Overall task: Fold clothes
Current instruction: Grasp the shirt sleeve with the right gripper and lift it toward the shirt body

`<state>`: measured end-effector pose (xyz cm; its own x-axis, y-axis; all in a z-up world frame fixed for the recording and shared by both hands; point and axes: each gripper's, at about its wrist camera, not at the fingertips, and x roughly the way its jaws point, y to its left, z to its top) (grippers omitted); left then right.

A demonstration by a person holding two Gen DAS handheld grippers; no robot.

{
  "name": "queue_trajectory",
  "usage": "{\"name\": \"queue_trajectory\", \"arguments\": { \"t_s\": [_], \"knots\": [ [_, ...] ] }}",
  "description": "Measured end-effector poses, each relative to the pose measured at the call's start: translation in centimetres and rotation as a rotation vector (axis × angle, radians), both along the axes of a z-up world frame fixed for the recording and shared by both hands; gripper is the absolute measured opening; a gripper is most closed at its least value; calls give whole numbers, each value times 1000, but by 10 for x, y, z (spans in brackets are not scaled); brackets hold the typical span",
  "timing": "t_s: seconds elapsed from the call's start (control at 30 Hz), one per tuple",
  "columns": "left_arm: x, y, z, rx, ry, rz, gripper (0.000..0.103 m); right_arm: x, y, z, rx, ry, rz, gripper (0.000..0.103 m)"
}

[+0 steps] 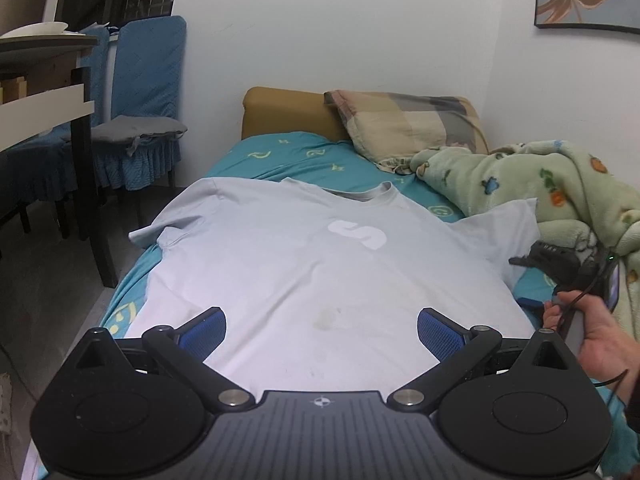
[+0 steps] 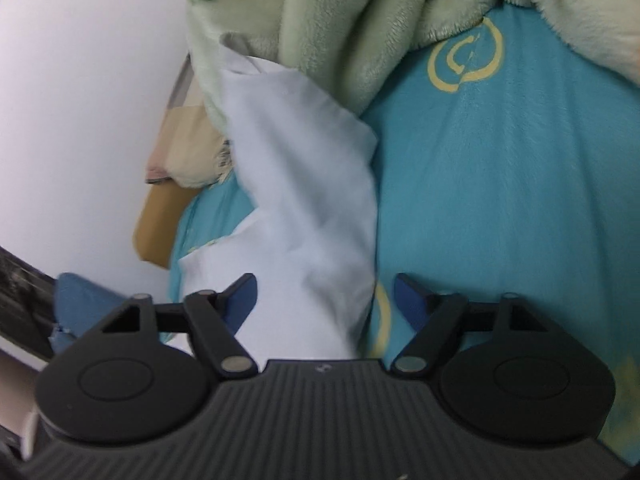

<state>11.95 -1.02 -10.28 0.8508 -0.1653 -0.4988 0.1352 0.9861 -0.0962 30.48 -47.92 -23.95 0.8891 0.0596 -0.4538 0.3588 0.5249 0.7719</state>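
Since the t-shirt (image 1: 304, 264) lies flat on the bed (image 1: 280, 152), thin and floppy, right gripper (image 2: 325, 298) jaws spread astride its sleeve (image 2: 304, 184), left gripper (image 1: 322, 334) spread above the hem, pinch edges.

- A big white "S"-shaped logo (image 1: 359, 234) sits on the chest of the pale T-shirt (image 1: 280, 280)
- Small lettering on the right gripper (image 1: 520, 261) is too blurred to read

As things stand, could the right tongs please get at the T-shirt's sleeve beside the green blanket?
Probably yes: the right tongs stand open just before the sleeve, whose near stretch lies free on the sheet. Only its far end tucks under the blanket.
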Motion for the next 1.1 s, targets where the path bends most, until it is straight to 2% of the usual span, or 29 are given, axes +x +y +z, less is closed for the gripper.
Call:
{"name": "queue_trajectory", "arguments": {
  "t_s": [0.1, 0.23, 0.27, 0.4, 0.5, 0.63, 0.73, 0.83, 0.9, 0.97, 1.0, 1.1],
  "knots": [
    [20, 2, -12, 38, 7, 20, 103, 25, 0, -2, -119, -55, -19, 65],
    [40, 7, -28, 26, 51, 23, 103, 49, 0, -9, -219, -136, -13, 65],
    [44, 8, -31, 19, 63, 28, 103, 54, -1, -11, -233, -155, -6, 65],
    [57, 13, -40, -6, 102, 38, 103, 72, -15, -14, -184, -232, -26, 66],
    [61, 12, -44, 1, 110, 38, 103, 78, -21, -9, -206, -220, -55, 66],
    [64, 12, -51, -8, 147, 35, 103, 60, -26, -3, -215, -203, -141, 66],
    [62, 15, -51, -25, 150, 33, 103, 51, -28, 7, -302, -156, -169, 72],
    [57, 18, -49, -42, 149, 32, 103, 54, -24, 16, -398, -68, -98, 70],
    [55, 19, -47, -52, 145, 32, 103, 50, -18, 22, -465, -60, -80, 66],
    [53, 18, -45, -54, 143, 33, 103, 39, -16, 26, -468, -125, -85, 66],
    [53, 18, -45, -56, 144, 33, 103, 37, -15, 27, -474, -139, -79, 60],
    [52, 17, -45, -60, 151, 36, 103, 44, -15, 27, -519, -87, -24, 40]
  ]
}}
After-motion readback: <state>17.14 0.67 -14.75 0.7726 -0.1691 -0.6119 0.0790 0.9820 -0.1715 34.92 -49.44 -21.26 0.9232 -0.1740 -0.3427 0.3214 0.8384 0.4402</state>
